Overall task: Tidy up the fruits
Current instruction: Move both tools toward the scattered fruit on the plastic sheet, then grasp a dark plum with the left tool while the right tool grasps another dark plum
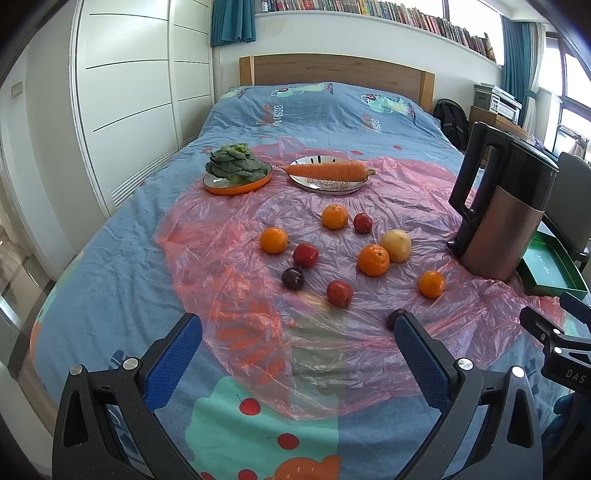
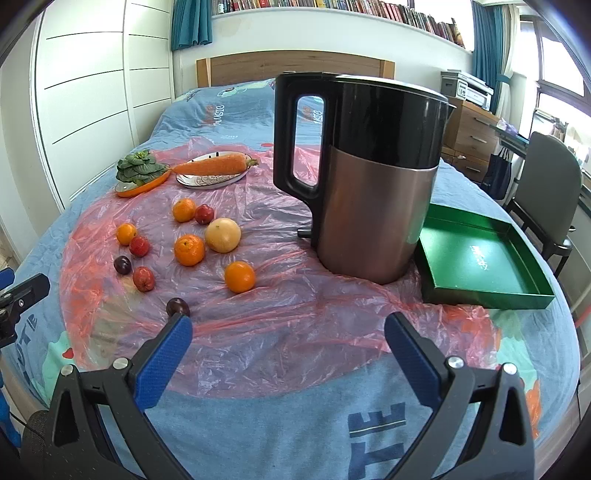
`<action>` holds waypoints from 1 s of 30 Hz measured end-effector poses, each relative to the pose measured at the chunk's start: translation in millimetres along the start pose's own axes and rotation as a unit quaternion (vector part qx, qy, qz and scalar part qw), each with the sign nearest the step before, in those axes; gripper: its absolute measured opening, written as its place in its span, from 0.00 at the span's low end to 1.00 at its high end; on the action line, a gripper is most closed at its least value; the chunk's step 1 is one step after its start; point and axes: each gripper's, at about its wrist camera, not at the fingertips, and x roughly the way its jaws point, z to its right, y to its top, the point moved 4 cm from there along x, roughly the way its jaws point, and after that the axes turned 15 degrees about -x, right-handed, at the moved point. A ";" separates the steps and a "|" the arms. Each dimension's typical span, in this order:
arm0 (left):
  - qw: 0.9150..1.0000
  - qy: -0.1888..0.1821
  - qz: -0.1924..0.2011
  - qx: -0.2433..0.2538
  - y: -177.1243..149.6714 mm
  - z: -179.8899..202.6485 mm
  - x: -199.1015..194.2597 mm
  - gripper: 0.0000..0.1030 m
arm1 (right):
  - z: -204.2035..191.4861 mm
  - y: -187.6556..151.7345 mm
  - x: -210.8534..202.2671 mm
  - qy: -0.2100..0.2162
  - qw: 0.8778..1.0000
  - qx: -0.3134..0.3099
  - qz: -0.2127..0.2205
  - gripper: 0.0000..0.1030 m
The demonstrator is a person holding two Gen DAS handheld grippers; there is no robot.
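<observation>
In the left wrist view, the left gripper is seen with jaws wide apart and empty; round oranges, red and dark plums lie scattered ahead on the pink plastic sheet. In the right wrist view, the right gripper is likewise spread empty, and the shallow green cardboard tray is fully shown beside the copper-and-black kettle.

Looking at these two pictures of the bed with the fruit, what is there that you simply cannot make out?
- Dark purple plum: partly behind the left gripper finger in the left wrist view.
- Shallow green cardboard tray: left wrist view shows only part, behind the tall copper-and-black kettle.
- White print inside the tray: glare, unreadable, right wrist view.
- Book spines on the wall shelf: too small, cut off by the top edge.
- Kettle contents: hidden by its walls.
</observation>
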 end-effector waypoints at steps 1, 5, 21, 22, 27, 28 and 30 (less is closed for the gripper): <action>1.000 0.004 0.002 0.000 0.0 -2.7 0.8 0.99 | -1.2 -0.1 0.6 0.007 1.000 0.004 0.003 1.00; 1.000 0.015 0.007 -0.009 1.8 -15.6 7.3 0.99 | -7.9 1.1 5.4 0.026 1.000 0.008 0.002 1.00; 0.998 0.027 -0.055 -0.022 -2.0 -48.2 54.2 0.99 | -39.5 6.6 36.8 0.083 0.996 -0.008 -0.002 1.00; 0.998 0.024 -0.060 -0.025 -2.4 -48.5 56.9 0.99 | -43.5 6.4 39.8 0.089 0.996 -0.013 -0.003 1.00; 0.997 0.009 -0.073 -0.020 -4.5 -40.0 65.4 0.99 | -61.8 5.6 52.1 0.119 0.992 -0.038 -0.009 1.00; 0.997 0.005 -0.076 -0.018 -3.9 -37.6 67.5 0.98 | -65.0 5.8 54.7 0.125 0.991 -0.041 -0.010 1.00; 0.997 0.001 -0.079 -0.015 -2.3 -32.0 73.3 0.93 | -71.2 6.7 61.7 0.140 0.989 -0.044 -0.014 1.00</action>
